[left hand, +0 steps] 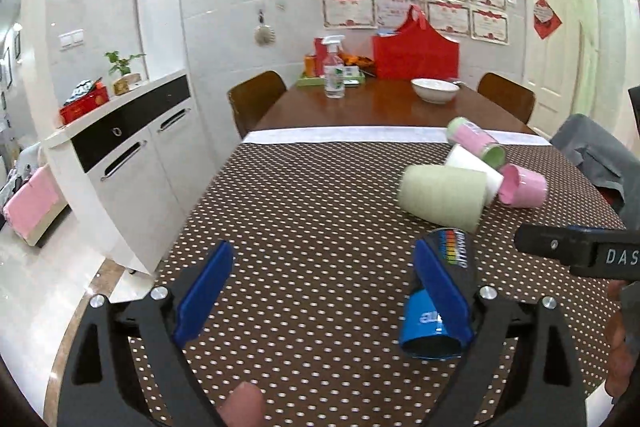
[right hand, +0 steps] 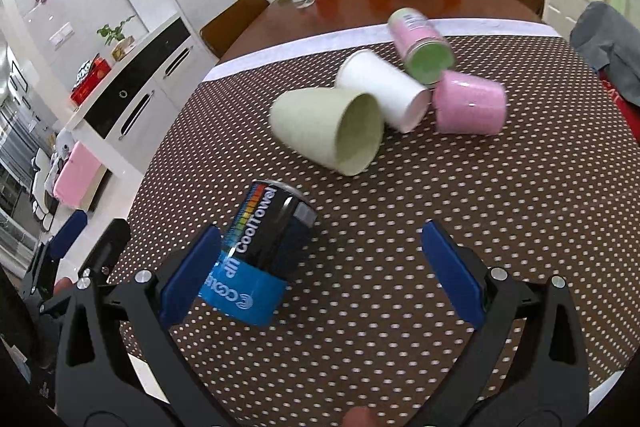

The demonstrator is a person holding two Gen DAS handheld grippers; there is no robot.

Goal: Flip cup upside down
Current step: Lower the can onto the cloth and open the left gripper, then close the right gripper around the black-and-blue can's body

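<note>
Both grippers gape wide: left gripper [left hand: 324, 291], right gripper [right hand: 324, 275]. The black-and-blue CoolTowel can [right hand: 260, 251] lies on the bench [right hand: 440, 227], the green cup [right hand: 328, 129] at its 1 o'clock.

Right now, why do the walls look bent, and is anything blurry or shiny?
Left wrist view: fisheye lens bows the white tiled wall; glare streaks the polished wooden tabletop. Right wrist view: the short pink cup looks smeared, while the black-and-blue can stays sharp.
</note>
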